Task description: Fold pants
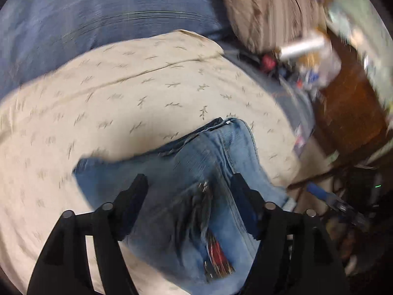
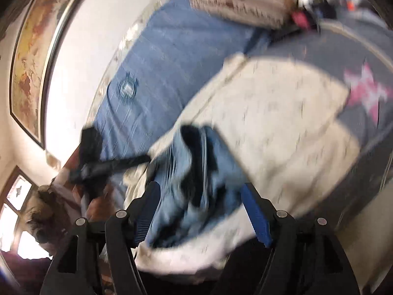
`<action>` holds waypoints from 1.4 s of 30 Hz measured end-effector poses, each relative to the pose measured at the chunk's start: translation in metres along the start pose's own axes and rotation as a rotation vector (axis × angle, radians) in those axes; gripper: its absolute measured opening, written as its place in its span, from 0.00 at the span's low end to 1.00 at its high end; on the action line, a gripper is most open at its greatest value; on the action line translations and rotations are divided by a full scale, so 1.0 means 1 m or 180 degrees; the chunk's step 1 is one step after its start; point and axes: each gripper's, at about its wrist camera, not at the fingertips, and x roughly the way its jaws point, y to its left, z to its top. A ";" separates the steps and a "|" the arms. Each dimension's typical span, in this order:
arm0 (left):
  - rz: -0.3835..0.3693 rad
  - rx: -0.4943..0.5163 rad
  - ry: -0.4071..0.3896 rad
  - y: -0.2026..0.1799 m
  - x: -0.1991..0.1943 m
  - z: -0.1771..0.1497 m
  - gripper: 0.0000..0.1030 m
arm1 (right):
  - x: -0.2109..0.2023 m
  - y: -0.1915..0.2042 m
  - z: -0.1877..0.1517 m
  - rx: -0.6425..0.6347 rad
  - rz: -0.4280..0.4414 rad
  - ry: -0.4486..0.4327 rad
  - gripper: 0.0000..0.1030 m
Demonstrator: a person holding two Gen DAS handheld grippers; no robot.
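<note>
Light blue jeans [image 1: 196, 172] lie bunched on a cream patterned sheet [image 1: 122, 93] on the bed. In the left wrist view my left gripper [image 1: 188, 184] is open, its fingers spread above the jeans, touching nothing. In the right wrist view the jeans [image 2: 196, 172] show as a blurred folded heap. My right gripper [image 2: 200, 188] is open over them, fingers wide apart. The other gripper [image 2: 93, 162] shows dark at the left of the heap.
A blue bedspread [image 1: 110, 7] lies beyond the sheet, with a striped pillow [image 1: 270, 7] at the far right. Cluttered items [image 1: 307, 56] and a wooden cabinet [image 1: 348, 105] stand beside the bed. A framed picture [image 2: 36, 49] hangs on the wall.
</note>
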 end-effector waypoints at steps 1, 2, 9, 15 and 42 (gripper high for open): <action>-0.0036 -0.0115 0.0027 0.007 -0.001 -0.006 0.68 | 0.010 -0.002 0.005 0.0049 0.0091 -0.0046 0.68; -0.0049 -0.0182 0.0056 0.013 0.001 -0.008 0.68 | 0.021 -0.006 0.008 0.0145 0.0205 -0.0053 0.64; -0.0016 -0.0553 0.0131 0.037 0.008 -0.034 0.68 | 0.087 -0.049 -0.037 0.1198 0.0510 0.0795 0.30; -0.0255 -0.0974 -0.0088 0.065 -0.013 -0.051 0.68 | 0.061 -0.004 0.005 0.0452 0.0441 0.0465 0.73; -0.0008 -0.1116 -0.0252 0.050 -0.014 -0.060 0.59 | 0.133 0.020 0.079 -0.0472 -0.0144 0.0570 0.54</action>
